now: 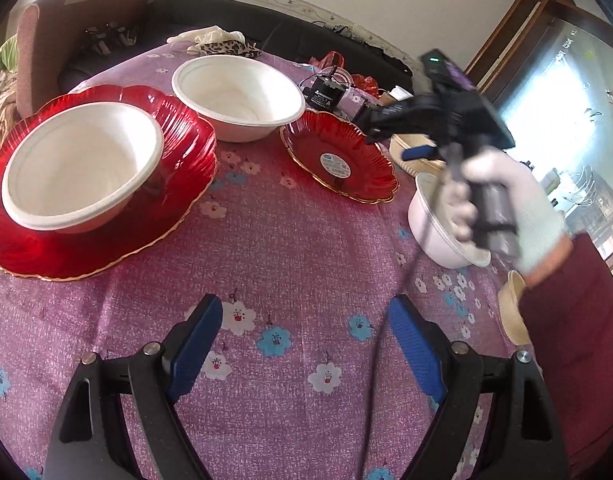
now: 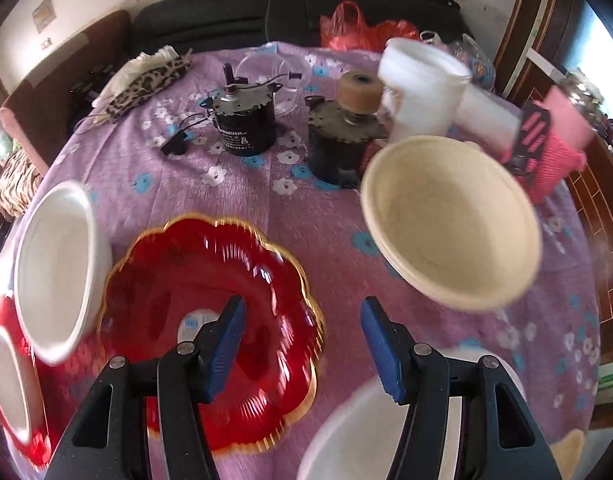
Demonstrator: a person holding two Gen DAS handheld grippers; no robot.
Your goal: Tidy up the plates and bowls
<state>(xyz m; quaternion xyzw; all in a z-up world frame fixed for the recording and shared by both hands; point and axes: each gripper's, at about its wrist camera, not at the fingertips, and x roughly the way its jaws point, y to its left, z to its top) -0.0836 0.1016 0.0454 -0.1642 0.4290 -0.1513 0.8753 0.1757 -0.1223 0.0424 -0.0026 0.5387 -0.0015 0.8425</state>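
Right gripper [image 2: 302,344], fingers parted and empty, hovers over the small red plate [image 2: 210,332]; beige bowl [image 2: 450,220] lies ahead-right.

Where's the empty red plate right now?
Right wrist view: the empty red plate lies under the left finger of the right claw, between a white bowl and a beige bowl.

The tablecloth [image 1: 290,240] is soft purple cloth, a bit rough and sparkly. At 9 o'clock in the left wrist view, the big red plate [image 1: 178,184] is shiny, see-through plastic or glass with ridges and a gold edge. The white bowl [image 1: 78,164] on it looks matt, like paper. At 2 o'clock a hand [image 1: 506,208] wears a knitted white cloth glove. The blue pads [image 1: 194,344] look rubbery and bumpy.
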